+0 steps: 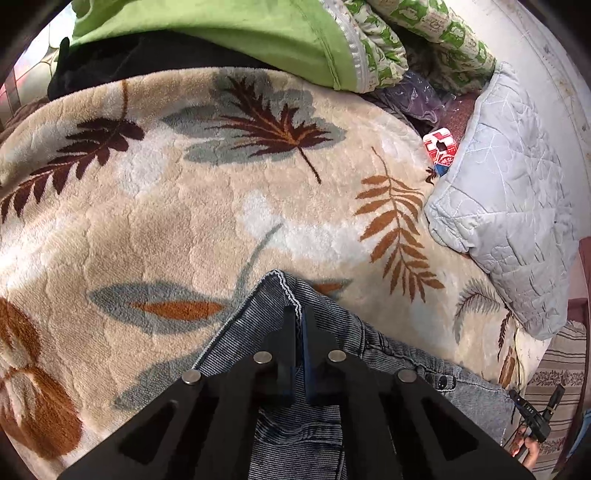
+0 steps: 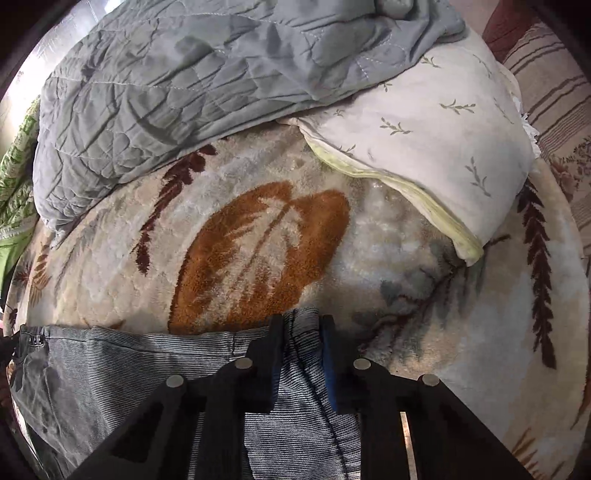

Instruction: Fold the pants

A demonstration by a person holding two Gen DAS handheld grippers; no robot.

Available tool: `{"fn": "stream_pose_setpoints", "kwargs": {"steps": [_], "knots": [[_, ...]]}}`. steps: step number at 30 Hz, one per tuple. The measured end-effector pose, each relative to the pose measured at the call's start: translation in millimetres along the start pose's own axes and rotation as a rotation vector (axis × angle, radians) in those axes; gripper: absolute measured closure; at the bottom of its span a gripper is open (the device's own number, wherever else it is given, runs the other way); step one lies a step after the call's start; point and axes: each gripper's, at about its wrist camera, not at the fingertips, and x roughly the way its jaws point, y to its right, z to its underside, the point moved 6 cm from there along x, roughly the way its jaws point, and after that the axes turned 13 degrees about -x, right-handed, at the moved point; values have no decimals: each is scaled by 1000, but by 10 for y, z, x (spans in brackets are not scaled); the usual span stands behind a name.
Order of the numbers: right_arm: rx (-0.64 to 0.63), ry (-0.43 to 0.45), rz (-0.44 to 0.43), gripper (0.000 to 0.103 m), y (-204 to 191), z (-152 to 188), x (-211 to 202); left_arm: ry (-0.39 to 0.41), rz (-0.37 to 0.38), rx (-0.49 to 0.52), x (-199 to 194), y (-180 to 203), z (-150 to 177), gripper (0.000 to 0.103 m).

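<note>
While left gripper (image 1: pixel 298 314) pinches jeans (image 1: pixel 258 325) corner & right gripper (image 2: pixel 302 325) clamps hem, thin bites could slip w/ lifting.

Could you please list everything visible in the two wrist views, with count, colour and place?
pants: one, grey-blue striped denim, lying on the blanket at the near edge.
blanket: one, beige plush with brown, orange and grey leaves, covering the bed.
quilt: one, pale grey, crumpled at the far side.
pillow: one, white with small sprigs, beside the quilt.
green bedding: plain and printed pieces, far edge.
red-and-white packet: one, between blanket and quilt.
left tool: black, shut on the pants' edge.
right tool: black, closed on a fold of the pants.
</note>
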Motion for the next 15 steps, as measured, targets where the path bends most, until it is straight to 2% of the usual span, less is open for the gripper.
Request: {"fn": "stream_pose_setpoints", "kwargs": {"steps": [7, 15], "knots": [[38, 126, -9, 84, 44, -75, -530, 68, 131, 15, -539, 164, 13, 101], [63, 227, -52, 84, 32, 66, -1198, 136, 244, 30, -1216, 193, 273, 101]]}}
